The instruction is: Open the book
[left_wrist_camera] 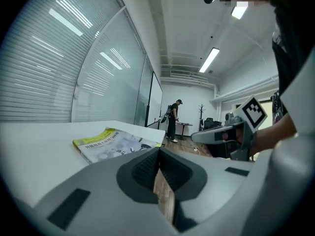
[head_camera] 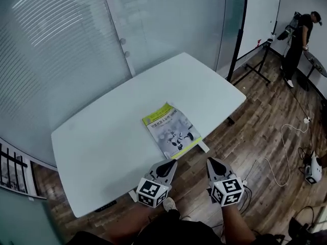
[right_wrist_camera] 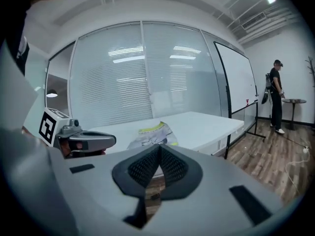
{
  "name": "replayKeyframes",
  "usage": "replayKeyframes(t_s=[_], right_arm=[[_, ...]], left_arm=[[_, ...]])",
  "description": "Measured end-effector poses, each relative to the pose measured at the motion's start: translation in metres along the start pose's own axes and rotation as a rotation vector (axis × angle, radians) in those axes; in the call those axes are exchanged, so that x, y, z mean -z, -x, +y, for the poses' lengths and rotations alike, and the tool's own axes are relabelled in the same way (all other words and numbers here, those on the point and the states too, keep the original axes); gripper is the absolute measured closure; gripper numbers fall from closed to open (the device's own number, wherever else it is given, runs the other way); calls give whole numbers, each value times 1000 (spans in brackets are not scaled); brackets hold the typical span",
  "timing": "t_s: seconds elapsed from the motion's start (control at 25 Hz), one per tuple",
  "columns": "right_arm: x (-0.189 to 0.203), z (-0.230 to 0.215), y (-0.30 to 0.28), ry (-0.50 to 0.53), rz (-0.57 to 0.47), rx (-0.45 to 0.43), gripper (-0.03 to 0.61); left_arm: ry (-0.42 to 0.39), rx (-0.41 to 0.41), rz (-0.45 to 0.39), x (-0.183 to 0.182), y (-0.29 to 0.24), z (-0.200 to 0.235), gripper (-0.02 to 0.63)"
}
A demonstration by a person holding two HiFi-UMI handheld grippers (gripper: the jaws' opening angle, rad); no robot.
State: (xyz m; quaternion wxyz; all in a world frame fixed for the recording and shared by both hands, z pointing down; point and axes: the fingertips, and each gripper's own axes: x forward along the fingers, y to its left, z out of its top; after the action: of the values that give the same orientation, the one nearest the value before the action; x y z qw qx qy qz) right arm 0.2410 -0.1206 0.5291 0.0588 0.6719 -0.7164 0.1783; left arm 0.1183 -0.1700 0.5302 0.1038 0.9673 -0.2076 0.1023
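Closed book [head_camera: 171, 131] is noted at the worktop's [head_camera: 102, 142] near edge, left gripper [head_camera: 172, 164] and right gripper [head_camera: 211, 161] held pinched, empty, off that edge; if left unparted, the book may be shoved, not opened.

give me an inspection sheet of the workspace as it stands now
surface: white table, bare apart from the book
job's things: book closed, cover up, flat near the table's near edge
clutter: nothing seen on the table
grippers: left gripper and right gripper both shut and empty, side by side over the floor just short of the table edge, touching nothing
cables: white cable loops across the floor at right; dark cables bundled at lower right
surroundings: wood floor, glass wall with blinds, whiteboard, a person standing at the far right
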Motion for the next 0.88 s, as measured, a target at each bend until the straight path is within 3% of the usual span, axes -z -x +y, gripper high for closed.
replayKeyframes(t_s=[0.24,0.28,0.32,0.44,0.72,0.88], right_arm=[[0,-4,-52,58,71,35,572],[0,-5,-60,57,80,26,553],[-1,-4,-68,47,91,9,476],[-4,-5,-88,28,117,-24,420],[8,-32,-139,58,276,24,362],[18,-43,-153,14,347,-20,359]], left_arm=[[28,-31,-18,-4,10,36,603],[28,-39,-16,-3,11,42,603],[29,-48,-13,-2,12,47,603],[40,-81,-26,-5,21,57,603],[4,-190,-49,-5,32,79,603],[66,-211,-28,3,25,75,603]])
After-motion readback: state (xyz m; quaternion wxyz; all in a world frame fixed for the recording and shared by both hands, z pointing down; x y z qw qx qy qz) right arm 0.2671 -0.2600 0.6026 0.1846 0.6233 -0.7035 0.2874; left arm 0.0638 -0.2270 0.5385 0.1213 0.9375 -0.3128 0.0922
